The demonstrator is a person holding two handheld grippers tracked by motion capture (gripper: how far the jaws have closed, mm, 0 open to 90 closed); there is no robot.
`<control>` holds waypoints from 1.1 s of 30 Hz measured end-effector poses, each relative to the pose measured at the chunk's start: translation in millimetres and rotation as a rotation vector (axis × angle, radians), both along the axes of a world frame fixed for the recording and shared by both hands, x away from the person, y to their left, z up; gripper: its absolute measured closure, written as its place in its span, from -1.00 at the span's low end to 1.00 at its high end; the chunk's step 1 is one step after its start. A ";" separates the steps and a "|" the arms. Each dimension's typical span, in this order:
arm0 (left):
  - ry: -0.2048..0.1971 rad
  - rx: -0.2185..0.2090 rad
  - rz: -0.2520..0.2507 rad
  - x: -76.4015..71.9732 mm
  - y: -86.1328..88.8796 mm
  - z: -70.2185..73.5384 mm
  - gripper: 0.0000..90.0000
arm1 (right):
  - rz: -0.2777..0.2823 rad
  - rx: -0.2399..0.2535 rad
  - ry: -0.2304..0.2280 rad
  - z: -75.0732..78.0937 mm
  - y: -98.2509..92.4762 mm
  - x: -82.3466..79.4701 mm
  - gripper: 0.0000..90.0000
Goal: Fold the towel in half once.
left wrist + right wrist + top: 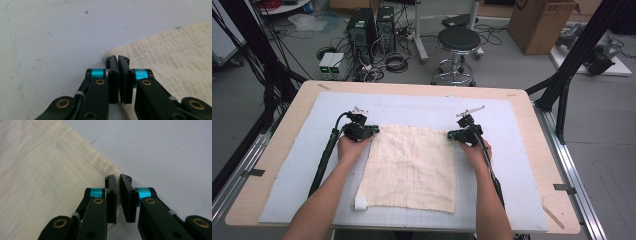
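On the grey mat (307, 165), both grippers, left (373, 131) and right (451, 134), pinch the cream cloth's (412, 167) far corners.

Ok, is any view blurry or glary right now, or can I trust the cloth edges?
High view: even light, soft but readable, cloth edges clear. Left gripper view: fingers sharp, cloth weave crisp, no glare. Right gripper view: cloth slightly soft and pale at the far left, corner still clear.

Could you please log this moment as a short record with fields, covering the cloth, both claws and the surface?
cloth: cream cloth, spread flat, small white tag at its near left corner
left claw: shut on the cloth's far left corner
right claw: shut on the cloth's far right corner
surface: pale blue mat on a wooden table
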State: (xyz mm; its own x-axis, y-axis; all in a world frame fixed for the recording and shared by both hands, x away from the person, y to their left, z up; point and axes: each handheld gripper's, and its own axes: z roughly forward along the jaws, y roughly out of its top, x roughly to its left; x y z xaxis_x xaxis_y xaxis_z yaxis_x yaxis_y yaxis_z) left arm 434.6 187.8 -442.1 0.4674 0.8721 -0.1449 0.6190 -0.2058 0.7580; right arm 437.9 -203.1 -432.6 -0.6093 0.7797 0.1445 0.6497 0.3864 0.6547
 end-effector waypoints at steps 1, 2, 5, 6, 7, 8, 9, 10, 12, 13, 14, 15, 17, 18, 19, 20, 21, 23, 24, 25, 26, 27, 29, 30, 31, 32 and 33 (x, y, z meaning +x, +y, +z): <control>-0.002 -0.014 0.001 0.3 2.1 1.1 0.93 | 0.001 -0.006 -0.002 2.9 -0.5 0.4 0.88; -0.007 -0.031 0.009 0.3 3.7 2.8 0.94 | -0.002 0.000 -0.008 6.1 -1.3 1.5 0.89; -0.029 -0.068 0.018 0.6 9.0 10.9 0.94 | -0.005 0.015 -0.036 15.0 -3.5 1.7 0.89; -0.034 -0.079 0.017 1.1 10.5 13.9 0.94 | -0.006 0.009 -0.036 17.4 -3.5 2.2 0.89; -0.032 -0.076 0.011 2.1 11.2 17.7 0.94 | -0.004 0.009 -0.040 20.0 -3.7 2.4 0.90; -0.039 -0.067 -0.001 2.8 11.3 22.0 0.94 | -0.004 0.018 -0.049 22.7 -4.3 2.9 0.90; -0.050 -0.064 -0.010 3.5 11.0 26.9 0.94 | -0.008 0.023 -0.054 25.7 -4.3 2.8 0.89; -0.065 -0.074 -0.014 3.7 10.7 31.7 0.94 | -0.009 0.020 -0.066 28.7 -4.6 3.2 0.90; -0.082 -0.082 -0.016 4.2 10.5 40.5 0.94 | -0.017 0.026 -0.085 34.7 -6.6 3.1 0.90; -0.087 -0.083 -0.018 4.6 10.2 43.5 0.94 | -0.023 0.044 -0.095 37.2 -8.4 3.4 0.90; -0.091 -0.080 -0.019 4.7 9.9 45.7 0.94 | -0.027 0.057 -0.107 39.5 -10.1 3.2 0.90; -0.090 -0.078 -0.023 4.9 10.0 46.9 0.94 | -0.029 0.070 -0.113 41.2 -11.2 2.4 0.89; -0.088 -0.083 -0.022 3.9 9.7 47.6 0.94 | -0.029 0.082 -0.116 43.4 -12.9 0.7 0.90; -0.086 -0.074 -0.030 3.3 10.1 47.6 0.94 | -0.026 0.086 -0.113 44.3 -13.4 -0.4 0.90; -0.080 -0.072 -0.031 2.4 9.7 47.4 0.94 | -0.026 0.090 -0.112 45.1 -13.7 -1.6 0.89; -0.077 -0.063 -0.036 1.4 9.8 47.6 0.94 | -0.023 0.097 -0.108 46.0 -14.1 -2.7 0.89; -0.076 -0.057 -0.040 0.2 9.7 48.1 0.94 | -0.014 0.100 -0.118 46.3 -14.3 -3.0 0.90; -0.084 -0.043 -0.051 -2.7 10.5 50.8 0.94 | -0.008 0.113 -0.112 48.4 -13.6 -6.0 0.89; -0.089 -0.041 -0.053 -4.1 11.6 52.3 0.94 | -0.001 0.113 -0.118 49.3 -13.2 -7.1 0.89; -0.092 -0.042 -0.054 -5.7 12.8 53.9 0.94 | 0.002 0.118 -0.119 50.4 -13.3 -8.7 0.89; -0.095 -0.046 -0.056 -7.6 14.3 55.5 0.94 | 0.002 0.132 -0.121 51.2 -13.3 -10.4 0.89; -0.101 -0.049 -0.058 -9.5 15.3 56.7 0.94 | 0.009 0.139 -0.127 51.6 -13.5 -11.4 0.89; -0.106 -0.050 -0.064 -13.8 16.9 58.3 0.94 | 0.016 0.145 -0.124 52.7 -13.4 -13.5 0.89; -0.109 -0.052 -0.068 -16.1 17.6 58.2 0.94 | 0.019 0.144 -0.123 53.3 -13.0 -14.9 0.89; -0.110 -0.050 -0.066 -18.4 18.0 57.8 0.94 | 0.024 0.147 -0.125 54.0 -12.8 -16.4 0.89; -0.111 -0.050 -0.072 -20.3 18.8 57.2 0.94 | 0.030 0.155 -0.131 54.6 -13.3 -18.3 0.89; -0.112 -0.052 -0.073 -22.2 19.5 56.6 0.94 | 0.033 0.166 -0.135 54.9 -14.0 -19.7 0.89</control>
